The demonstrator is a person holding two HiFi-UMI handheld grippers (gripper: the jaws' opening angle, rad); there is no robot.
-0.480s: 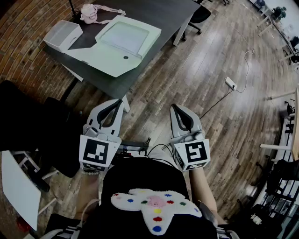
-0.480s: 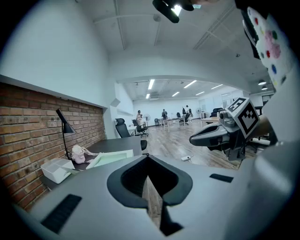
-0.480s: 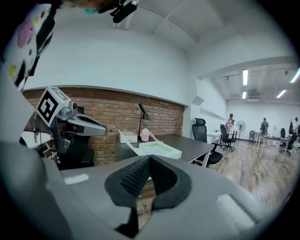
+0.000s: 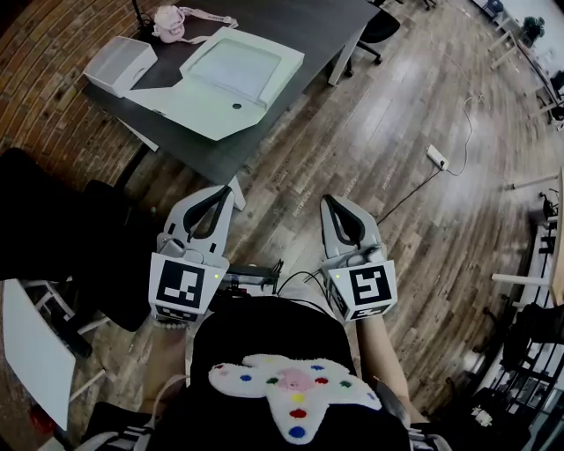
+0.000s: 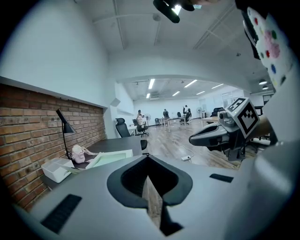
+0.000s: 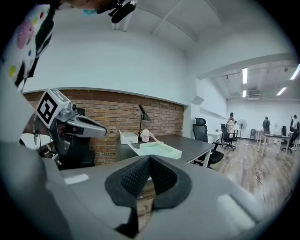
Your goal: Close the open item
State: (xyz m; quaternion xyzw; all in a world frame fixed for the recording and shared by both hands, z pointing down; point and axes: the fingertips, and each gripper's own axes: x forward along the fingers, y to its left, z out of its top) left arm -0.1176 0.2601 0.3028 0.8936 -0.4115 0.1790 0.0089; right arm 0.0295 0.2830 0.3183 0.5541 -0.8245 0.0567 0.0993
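The open item is a flat white box (image 4: 231,72) with its lid flap (image 4: 189,110) folded out, lying on a dark desk (image 4: 308,26) far ahead of me. The same box (image 5: 112,157) shows in the left gripper view and, pale green inside (image 6: 157,149), in the right gripper view. My left gripper (image 4: 230,190) and right gripper (image 4: 328,202) hover side by side over the wooden floor, well short of the desk. Both are shut with nothing between the jaws.
A smaller white box (image 4: 119,63), a pink item (image 4: 167,22) and a black desk lamp (image 5: 63,123) stand at the desk's far side by the brick wall. A black office chair (image 4: 374,31) sits beyond the desk. A power strip (image 4: 435,157) and cable lie on the floor at right.
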